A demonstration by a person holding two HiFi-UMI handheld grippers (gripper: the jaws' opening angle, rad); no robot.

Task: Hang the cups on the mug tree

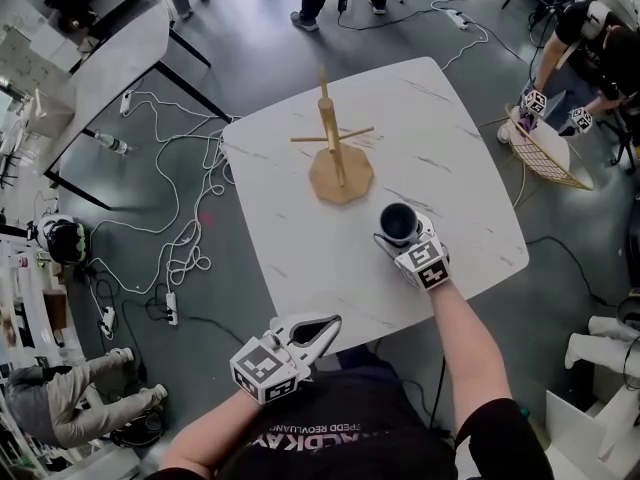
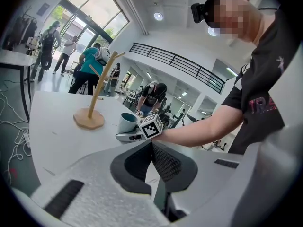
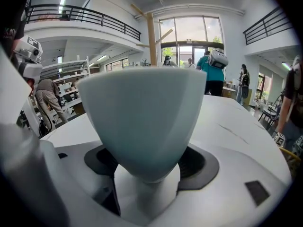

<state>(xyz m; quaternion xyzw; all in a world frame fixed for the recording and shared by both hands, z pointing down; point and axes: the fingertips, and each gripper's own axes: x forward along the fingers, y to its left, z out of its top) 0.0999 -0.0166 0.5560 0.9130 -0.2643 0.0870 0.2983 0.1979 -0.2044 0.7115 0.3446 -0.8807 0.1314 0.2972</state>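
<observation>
The left gripper (image 1: 322,330) hovers at the table's (image 1: 300,248) near edge, jaws pressed together on nothing. The mug tree (image 1: 338,163) stands upright mid-table. Right of it and nearer, the cup (image 1: 400,223) stands mouth-up, long axis vertical, clamped from its near side by the right gripper (image 1: 397,241).

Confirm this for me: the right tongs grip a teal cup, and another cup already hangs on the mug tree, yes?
Not quite. The right tongs do grip the teal cup, but no cup hangs on the mug tree yet. All its pegs are bare, as the head view shows.
</observation>
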